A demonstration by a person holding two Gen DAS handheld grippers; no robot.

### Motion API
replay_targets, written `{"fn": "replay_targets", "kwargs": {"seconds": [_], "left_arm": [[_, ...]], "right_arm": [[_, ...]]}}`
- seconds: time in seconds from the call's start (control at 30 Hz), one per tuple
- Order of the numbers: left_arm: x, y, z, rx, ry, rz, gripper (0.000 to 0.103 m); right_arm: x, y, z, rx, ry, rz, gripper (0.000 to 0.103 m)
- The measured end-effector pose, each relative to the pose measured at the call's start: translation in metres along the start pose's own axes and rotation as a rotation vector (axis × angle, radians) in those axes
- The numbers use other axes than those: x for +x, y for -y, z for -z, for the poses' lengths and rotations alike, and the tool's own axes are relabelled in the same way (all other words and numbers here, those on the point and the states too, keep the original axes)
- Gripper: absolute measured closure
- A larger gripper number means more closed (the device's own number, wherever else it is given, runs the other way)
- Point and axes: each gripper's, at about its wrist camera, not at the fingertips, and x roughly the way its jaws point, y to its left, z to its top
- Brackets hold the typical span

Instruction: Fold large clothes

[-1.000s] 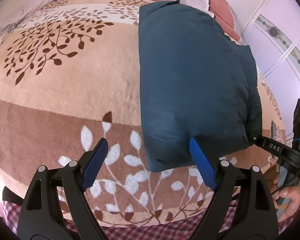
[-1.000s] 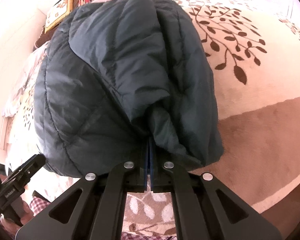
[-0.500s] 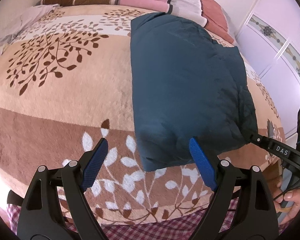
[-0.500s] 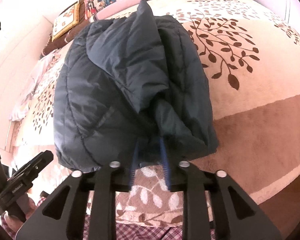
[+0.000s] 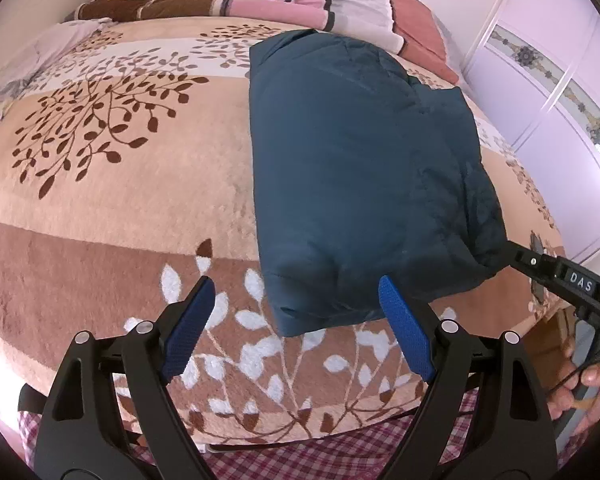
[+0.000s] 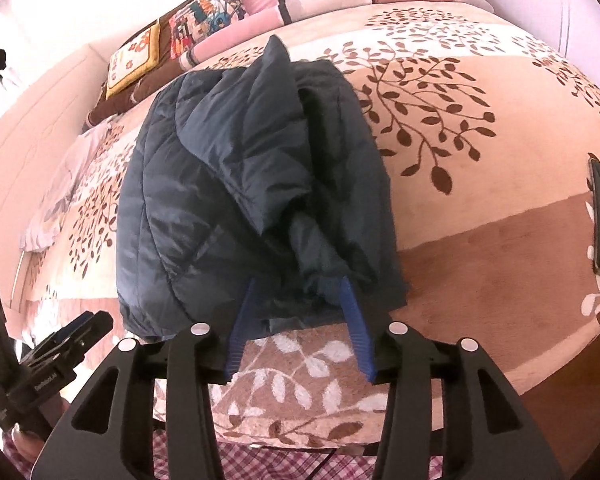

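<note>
Across the leaf-patterned bed blanket [image 5: 111, 184] lies the folded dark blue padded jacket [image 5: 360, 168], its near hem close to the bed's foot. Clamped on that hem a second ago, the right gripper [image 6: 297, 332] is opening, its blue pads now clear of the fabric and the hem between them; the fold looks set down and complete. Beside it the left gripper [image 5: 295, 324] stands wide open, holding nothing. White letters "DAS" show on the right gripper's arm in the left wrist view
</note>
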Motion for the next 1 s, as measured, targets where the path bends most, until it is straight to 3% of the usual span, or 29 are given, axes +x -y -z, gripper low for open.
{"fn": "replay_targets", "kwargs": {"seconds": [0.17, 0.4, 0.6, 0.77, 0.87, 1.0], "left_arm": [[-0.001, -0.011, -0.005, -0.041, 0.004, 0.039, 0.019], [-0.001, -0.031, -0.012, -0.136, 0.022, 0.086, 0.019], [0.004, -0.047, -0.027, -0.217, -0.002, 0.165, 0.014], [0.01, -0.049, -0.038, -0.25, -0.013, 0.219, 0.009], [0.021, -0.048, -0.047, -0.268, -0.052, 0.279, 0.007], [0.036, -0.048, -0.058, -0.305, -0.083, 0.319, 0.006]], "right_arm": [[-0.006, 0.012, -0.012, 0.022, 0.031, 0.015, 0.047], [-0.01, 0.035, -0.021, 0.08, 0.056, 0.022, 0.044], [-0.002, 0.05, -0.026, 0.127, 0.03, -0.003, 0.041], [0.005, 0.052, -0.042, 0.171, 0.011, -0.082, 0.029], [0.014, 0.047, -0.051, 0.145, -0.006, -0.082, 0.022], [0.029, 0.044, -0.062, 0.152, -0.042, -0.087, 0.021]]}}
